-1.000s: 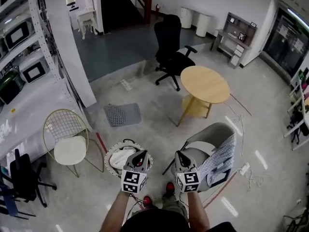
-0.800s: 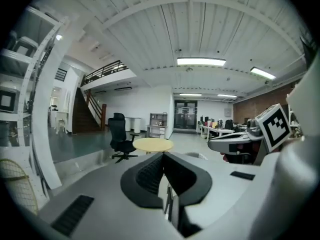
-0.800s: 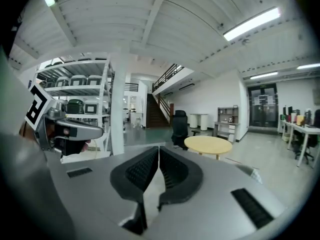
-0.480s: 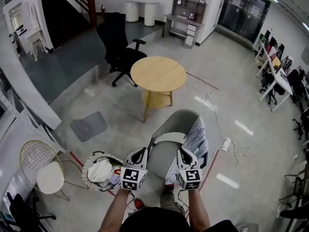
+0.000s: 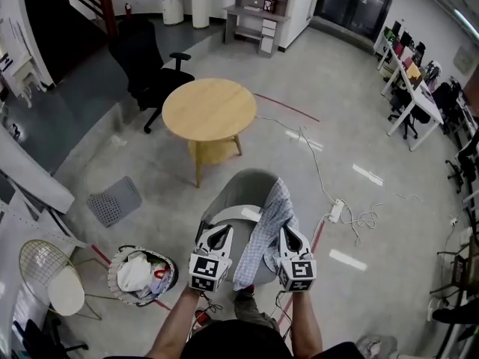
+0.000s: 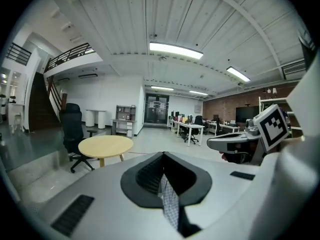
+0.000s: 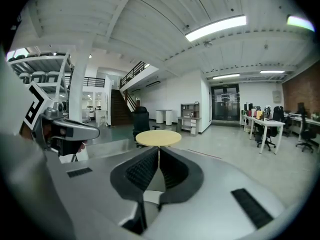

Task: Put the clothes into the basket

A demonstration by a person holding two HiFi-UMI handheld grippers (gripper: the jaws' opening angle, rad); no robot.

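Observation:
A checked shirt (image 5: 271,215) hangs over the right side of a grey chair (image 5: 239,193) in front of me. The round basket (image 5: 116,271) stands on the floor at lower left with white and coloured clothes (image 5: 137,271) in it. My left gripper (image 5: 222,230) is shut over the chair's seat, just left of the shirt, and holds nothing. In the left gripper view its jaws (image 6: 162,156) meet, and a strip of checked cloth (image 6: 170,204) shows through the slit behind them. My right gripper (image 5: 287,232) is shut just right of the shirt; its jaws (image 7: 159,149) meet with nothing between them.
A round wooden table (image 5: 209,109) stands beyond the grey chair, with a black office chair (image 5: 146,73) behind it. A wire chair with a white seat (image 5: 56,286) is left of the basket. A grey mat (image 5: 114,200) and a power strip with cable (image 5: 334,212) lie on the floor.
Both grippers have swung right, away from the basket, and now sit over the grey chair on either side of the shirt. The basket has slid to the left of the view.

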